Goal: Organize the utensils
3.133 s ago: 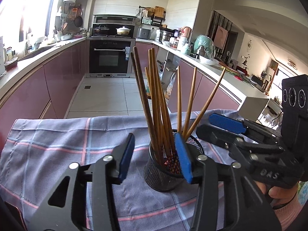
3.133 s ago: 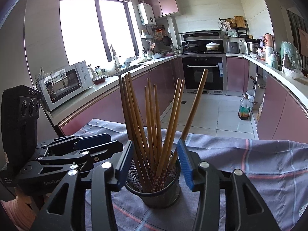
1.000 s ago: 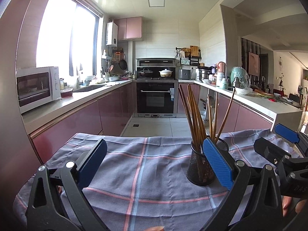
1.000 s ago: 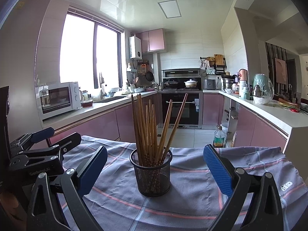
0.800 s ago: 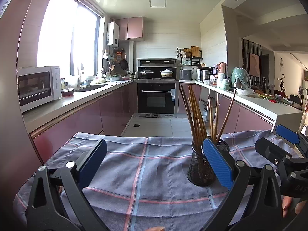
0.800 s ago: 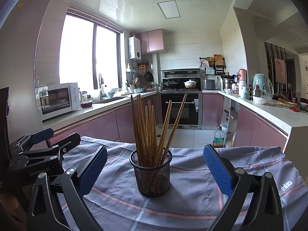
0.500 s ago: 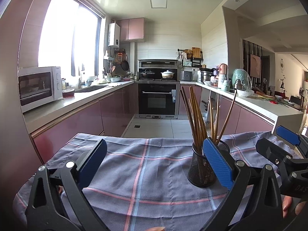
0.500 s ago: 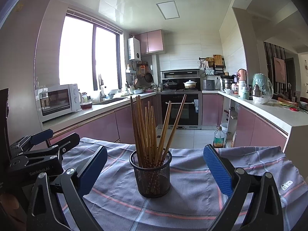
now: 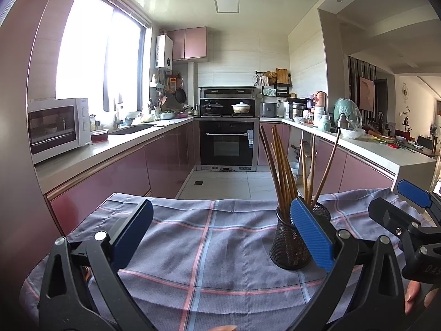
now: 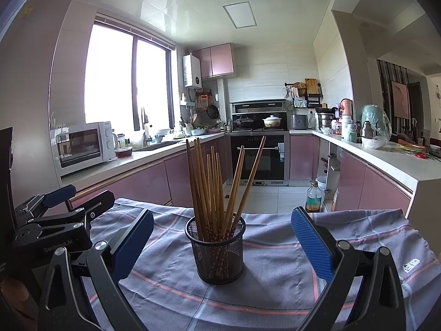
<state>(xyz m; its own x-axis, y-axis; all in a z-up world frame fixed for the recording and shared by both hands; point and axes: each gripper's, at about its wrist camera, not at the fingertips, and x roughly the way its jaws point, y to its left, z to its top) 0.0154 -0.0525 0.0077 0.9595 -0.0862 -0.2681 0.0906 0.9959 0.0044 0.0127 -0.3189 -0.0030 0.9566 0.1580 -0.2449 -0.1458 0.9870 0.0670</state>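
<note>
Left gripper (image 9: 220, 231) was spread wide, holding nothing, hovering over the cloth (image 9: 193, 248) on the near side. Right gripper (image 10: 220, 237) was likewise wide apart and empty, with the cup (image 10: 216, 251) framed between its fingers but not touching either pad.

The mesh cup stood upright on the cloth, centre in the right view, right of centre in the left view just behind the left gripper's right pad (image 9: 311, 237). Chopsticks (image 10: 212, 187) were bundled tips-down inside it, most near vertical, two leaning right. Nothing loose was seen on the cloth, so the sorting looked done, and both tools sat clear of the cup, probably so as not to knock it.

Writing: the left tool's body read "GenRobot.AI" (image 10: 58, 245) in the right view; the right tool's body showed "DAS" (image 9: 432, 267), cut off. A small printed mark (image 10: 410, 264) on the cloth's right edge was unreadable. Microwave (image 10: 82, 146) badge too small to read.
</note>
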